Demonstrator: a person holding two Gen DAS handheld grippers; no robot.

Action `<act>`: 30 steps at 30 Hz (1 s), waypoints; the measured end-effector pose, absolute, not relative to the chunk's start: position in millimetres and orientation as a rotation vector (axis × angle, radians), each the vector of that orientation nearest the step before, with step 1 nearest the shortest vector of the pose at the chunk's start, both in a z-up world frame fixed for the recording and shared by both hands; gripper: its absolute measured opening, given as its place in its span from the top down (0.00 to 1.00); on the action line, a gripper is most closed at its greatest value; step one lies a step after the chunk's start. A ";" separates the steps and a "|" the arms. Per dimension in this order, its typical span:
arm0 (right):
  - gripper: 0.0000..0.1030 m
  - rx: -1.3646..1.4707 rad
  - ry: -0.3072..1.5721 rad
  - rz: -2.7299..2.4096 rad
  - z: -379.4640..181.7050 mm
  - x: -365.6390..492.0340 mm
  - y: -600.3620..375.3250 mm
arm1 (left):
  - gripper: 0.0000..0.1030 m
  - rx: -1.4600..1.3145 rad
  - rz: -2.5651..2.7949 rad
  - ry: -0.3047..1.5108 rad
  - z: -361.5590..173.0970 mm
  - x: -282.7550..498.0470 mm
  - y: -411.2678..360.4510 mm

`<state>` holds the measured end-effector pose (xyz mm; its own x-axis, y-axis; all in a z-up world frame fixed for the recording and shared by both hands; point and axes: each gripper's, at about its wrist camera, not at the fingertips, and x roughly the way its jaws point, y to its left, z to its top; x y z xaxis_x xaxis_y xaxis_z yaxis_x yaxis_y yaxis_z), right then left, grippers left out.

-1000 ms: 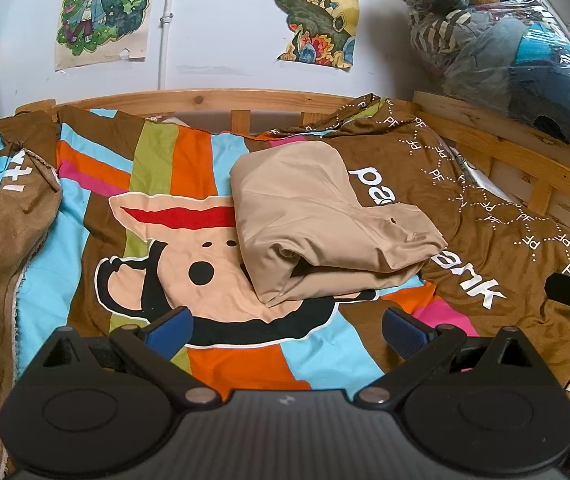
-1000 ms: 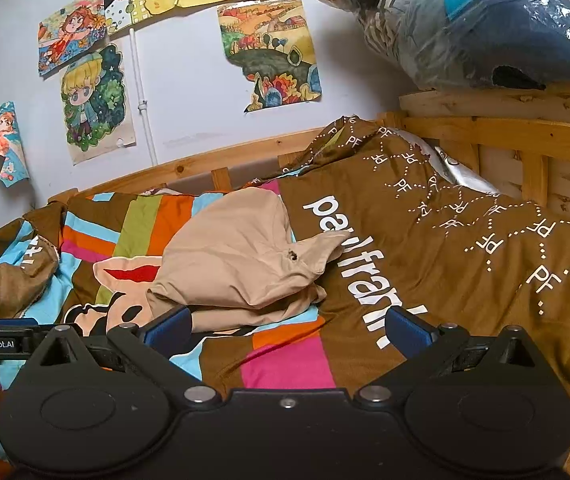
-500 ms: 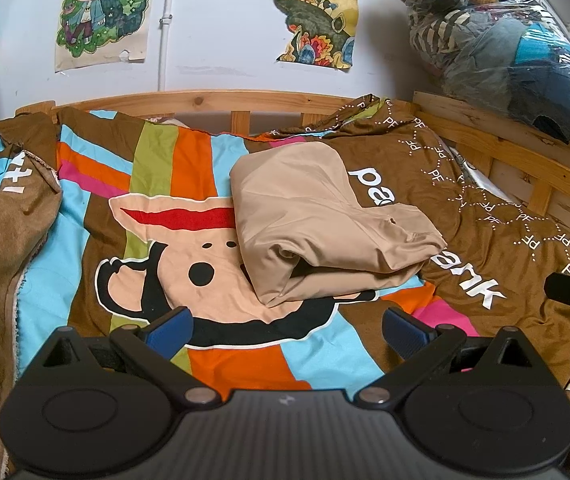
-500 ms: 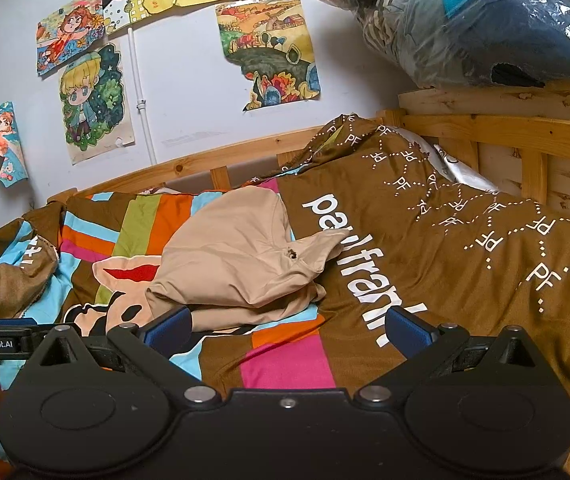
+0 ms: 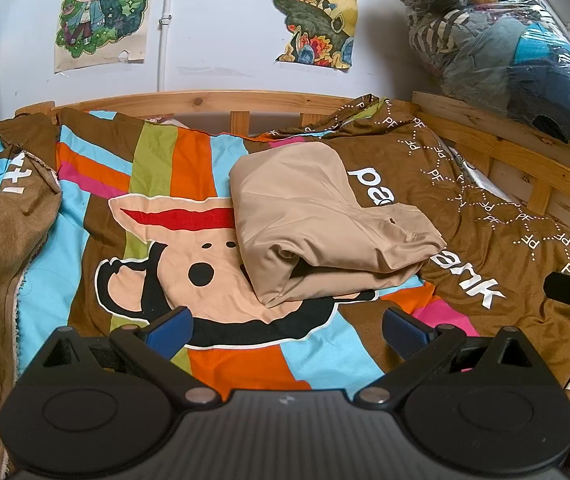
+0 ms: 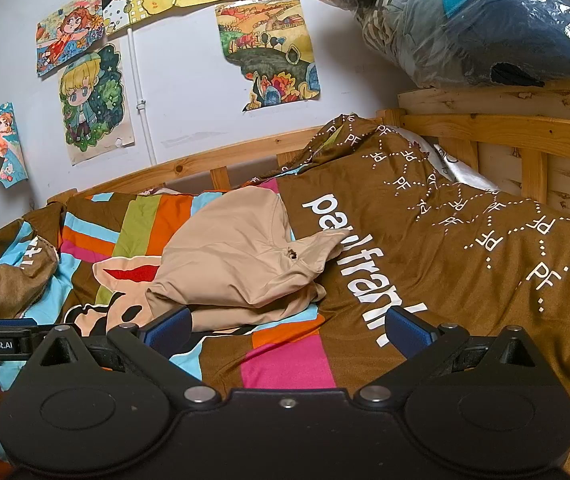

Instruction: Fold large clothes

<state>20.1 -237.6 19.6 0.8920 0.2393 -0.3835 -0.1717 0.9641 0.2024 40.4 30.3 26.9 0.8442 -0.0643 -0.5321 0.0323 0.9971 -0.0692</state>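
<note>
The tan garment [image 5: 325, 228] lies folded in a bundle on the bed [image 5: 245, 360], seemingly finished; left gripper [image 5: 285, 330] and right gripper [image 6: 287, 330] hover spread, empty.

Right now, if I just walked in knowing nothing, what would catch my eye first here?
Probably the loud striped bedspread with its big cartoon monkey face, covering the wooden bed, and the tan garment lying folded in a bundle on the middle of it. Above, colourful anime drawings are taped to the white wall, and a clear plastic bag of clothes sits on the far right rail. Both black claws, left claw and right claw, hang open near the camera, holding nothing.
</note>
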 end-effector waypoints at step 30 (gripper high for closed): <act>0.01 0.168 0.421 0.215 20.3 20.8 -239.0 | 0.01 -0.053 -0.039 0.561 27.2 39.8 29.9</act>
<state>20.8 -239.0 20.3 0.8907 0.2404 -0.3859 -0.1710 0.9636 0.2055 39.8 29.9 27.2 0.8462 -0.0516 -0.5304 0.0224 0.9979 -0.0613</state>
